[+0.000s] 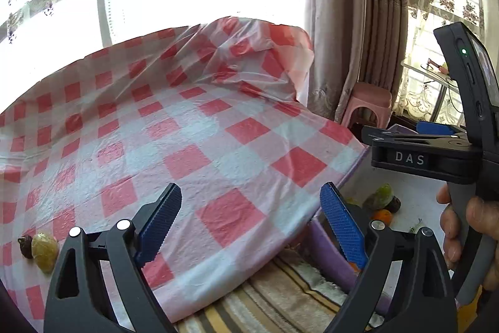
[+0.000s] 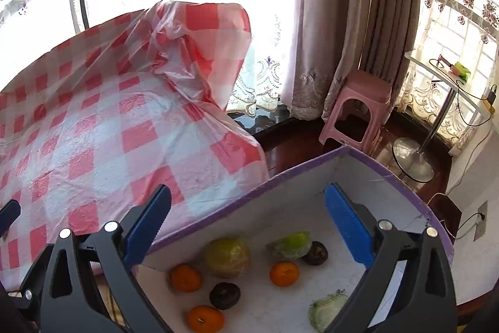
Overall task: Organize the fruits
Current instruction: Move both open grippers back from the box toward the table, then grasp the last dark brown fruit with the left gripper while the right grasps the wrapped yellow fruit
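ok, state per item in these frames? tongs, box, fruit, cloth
left tongs: open, empty, over the checked cloth
right tongs: open, empty, above the box
purple-rimmed box: open-topped, holds fruit
three oranges: loose on the box floor
two dark fruits: in the box, apart
yellow-green fruit: on the cloth, touching a small dark fruit
pink stool: upright on the floor

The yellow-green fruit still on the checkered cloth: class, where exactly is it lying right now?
In the left wrist view, the yellow-green fruit lies at the far lower left of the checkered cloth, touching a small dark fruit on its left, just left of the open left gripper.
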Demonstrator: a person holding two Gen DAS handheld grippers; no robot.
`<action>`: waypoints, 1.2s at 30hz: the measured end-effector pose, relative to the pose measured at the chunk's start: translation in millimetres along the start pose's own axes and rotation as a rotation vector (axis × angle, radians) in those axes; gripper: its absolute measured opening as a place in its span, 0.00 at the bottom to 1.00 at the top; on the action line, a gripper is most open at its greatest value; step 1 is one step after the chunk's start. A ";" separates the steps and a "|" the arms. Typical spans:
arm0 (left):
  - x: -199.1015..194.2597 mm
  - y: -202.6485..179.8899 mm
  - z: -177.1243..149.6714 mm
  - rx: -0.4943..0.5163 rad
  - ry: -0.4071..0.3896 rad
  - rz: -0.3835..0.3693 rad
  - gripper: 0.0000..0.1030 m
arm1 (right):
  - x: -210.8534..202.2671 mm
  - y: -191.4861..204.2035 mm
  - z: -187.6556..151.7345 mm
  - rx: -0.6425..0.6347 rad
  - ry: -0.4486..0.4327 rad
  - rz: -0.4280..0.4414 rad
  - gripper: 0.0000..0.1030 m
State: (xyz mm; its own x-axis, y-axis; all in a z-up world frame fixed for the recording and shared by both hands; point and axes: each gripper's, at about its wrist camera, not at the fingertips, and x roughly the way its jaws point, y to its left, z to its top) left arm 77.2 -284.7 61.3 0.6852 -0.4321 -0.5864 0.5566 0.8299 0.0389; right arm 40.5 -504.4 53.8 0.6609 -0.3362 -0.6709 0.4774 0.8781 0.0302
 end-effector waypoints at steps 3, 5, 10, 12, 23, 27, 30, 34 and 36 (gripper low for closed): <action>-5.4 33.9 -2.1 -0.061 0.011 0.025 0.86 | -0.8 31.0 1.1 -0.024 -0.007 0.046 0.96; -9.9 56.5 -4.9 -0.096 0.015 0.049 0.86 | 0.8 52.1 0.5 -0.038 -0.001 0.075 0.96; -20.7 114.6 -12.5 -0.169 0.016 0.108 0.86 | 4.8 107.5 -3.0 -0.083 0.021 0.153 0.96; -24.5 140.1 -17.4 -0.204 0.015 0.144 0.86 | 5.5 129.8 -5.0 -0.093 0.034 0.191 0.96; -41.0 274.3 -64.3 -0.479 0.077 0.324 0.85 | 4.0 261.6 -29.6 -0.288 0.082 0.364 0.96; -40.9 301.1 -82.2 -0.547 0.113 0.336 0.82 | 0.2 293.9 -37.7 -0.328 0.094 0.411 0.96; -37.9 313.4 -91.8 -0.571 0.142 0.344 0.78 | -2.9 313.8 -44.6 -0.368 0.104 0.440 0.96; -36.1 322.5 -98.1 -0.584 0.162 0.352 0.70 | -9.7 335.7 -53.5 -0.431 0.104 0.496 0.96; -34.5 326.5 -102.1 -0.598 0.172 0.339 0.68 | -13.7 344.4 -57.9 -0.461 0.101 0.522 0.97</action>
State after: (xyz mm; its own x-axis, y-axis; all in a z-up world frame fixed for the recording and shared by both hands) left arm 187.3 37.3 11.6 0.6639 -0.0949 -0.7418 -0.0610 0.9817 -0.1802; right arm 162.4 -177.7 30.5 0.6690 0.1820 -0.7207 -0.1960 0.9784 0.0652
